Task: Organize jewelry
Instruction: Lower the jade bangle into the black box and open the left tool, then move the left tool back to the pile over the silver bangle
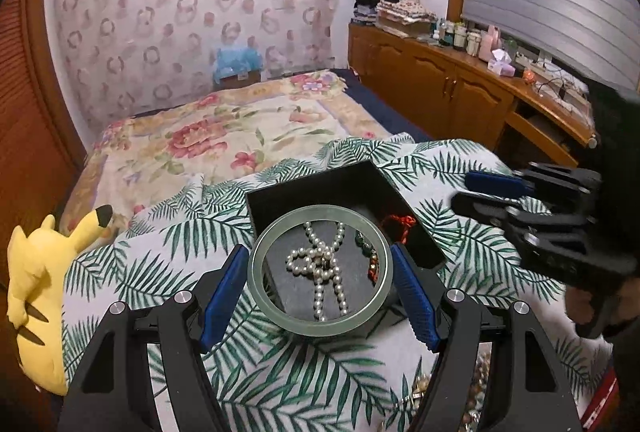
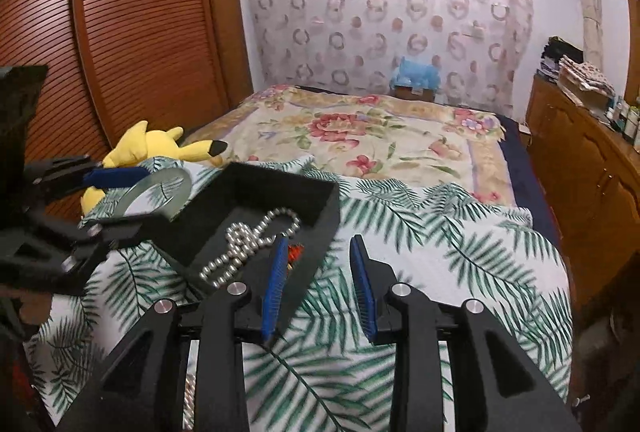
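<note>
Bangle: a pale green, glassy ring [image 1: 319,271] held flat between the blue pads of the left gripper [image 1: 319,272]; through its hole the box floor shows.
Left gripper: jaws clamped on the bangle's outer rim at 9 and 3 o'clock, above the near corner of the box.
Right gripper: [image 2: 320,284] jaws parted with nothing between them, hanging over the leaf cloth just beside the box's right wall.
Box: an open black tray [image 1: 280,197] with low walls, at 12 o'clock from the left gripper.
Pearls: a white bead string [image 1: 320,264] knotted on the box floor.
Other pieces: dark green and red beads [image 1: 370,256] and a red cord [image 1: 400,224] at the box's 3 o'clock side.
Open room: bare leaf cloth lies at 3 o'clock of the box; the box's far half is uncovered.
Surface: white cloth with green palm leaves [image 2: 440,232] over a floral bedspread [image 2: 380,135].
Room: a yellow plush toy [image 1: 36,292] at 9 o'clock, wooden cabinets [image 1: 440,79] at 2 o'clock, a patterned curtain [image 2: 380,11] behind the bed.
</note>
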Available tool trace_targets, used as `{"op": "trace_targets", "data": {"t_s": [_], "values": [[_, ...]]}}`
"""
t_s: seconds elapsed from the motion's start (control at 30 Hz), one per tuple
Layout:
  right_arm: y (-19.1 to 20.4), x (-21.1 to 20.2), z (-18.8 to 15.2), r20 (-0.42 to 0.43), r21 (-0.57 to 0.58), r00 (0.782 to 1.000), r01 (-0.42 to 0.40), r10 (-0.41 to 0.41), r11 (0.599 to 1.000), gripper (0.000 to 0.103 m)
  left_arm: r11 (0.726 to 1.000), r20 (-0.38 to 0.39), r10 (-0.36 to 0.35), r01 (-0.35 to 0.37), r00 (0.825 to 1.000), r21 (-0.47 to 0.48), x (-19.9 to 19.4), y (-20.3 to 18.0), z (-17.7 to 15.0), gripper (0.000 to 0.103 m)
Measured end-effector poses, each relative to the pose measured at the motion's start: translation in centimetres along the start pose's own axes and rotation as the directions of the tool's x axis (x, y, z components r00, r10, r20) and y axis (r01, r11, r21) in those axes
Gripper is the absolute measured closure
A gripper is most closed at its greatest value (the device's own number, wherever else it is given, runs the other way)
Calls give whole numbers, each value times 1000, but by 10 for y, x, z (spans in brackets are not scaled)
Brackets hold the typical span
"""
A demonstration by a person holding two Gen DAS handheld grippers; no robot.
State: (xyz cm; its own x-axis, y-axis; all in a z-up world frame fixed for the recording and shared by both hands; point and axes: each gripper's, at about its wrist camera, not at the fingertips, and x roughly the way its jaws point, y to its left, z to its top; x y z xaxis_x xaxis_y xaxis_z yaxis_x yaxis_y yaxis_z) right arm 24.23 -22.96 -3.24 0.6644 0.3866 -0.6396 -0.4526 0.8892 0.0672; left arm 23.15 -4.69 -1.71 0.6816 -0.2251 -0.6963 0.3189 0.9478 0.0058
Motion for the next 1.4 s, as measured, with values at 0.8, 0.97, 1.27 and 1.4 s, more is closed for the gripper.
{"op": "trace_targets", "data": {"t_s": [0.8, 0.97, 1.27, 1.4], "values": [[-6, -27, -52, -18, -25, 1000, -5, 4, 1000, 68, 1000, -56, 24, -23, 998, 22, 39, -13, 9, 27], [7, -33, -62, -29, -28, 999, -29, 28, 999, 68, 1000, -35, 16, -15, 999, 25, 21, -16, 0, 25], [26, -41, -101, -95, -18, 994, -47, 45, 999, 68, 1000, -20, -29, 29, 999, 8, -21, -14, -54, 25], [31, -43, -118, -116, -9, 992, -43, 41, 999, 68, 998, -39, -63, 62, 997, -17, -31, -17, -84, 25]]}}
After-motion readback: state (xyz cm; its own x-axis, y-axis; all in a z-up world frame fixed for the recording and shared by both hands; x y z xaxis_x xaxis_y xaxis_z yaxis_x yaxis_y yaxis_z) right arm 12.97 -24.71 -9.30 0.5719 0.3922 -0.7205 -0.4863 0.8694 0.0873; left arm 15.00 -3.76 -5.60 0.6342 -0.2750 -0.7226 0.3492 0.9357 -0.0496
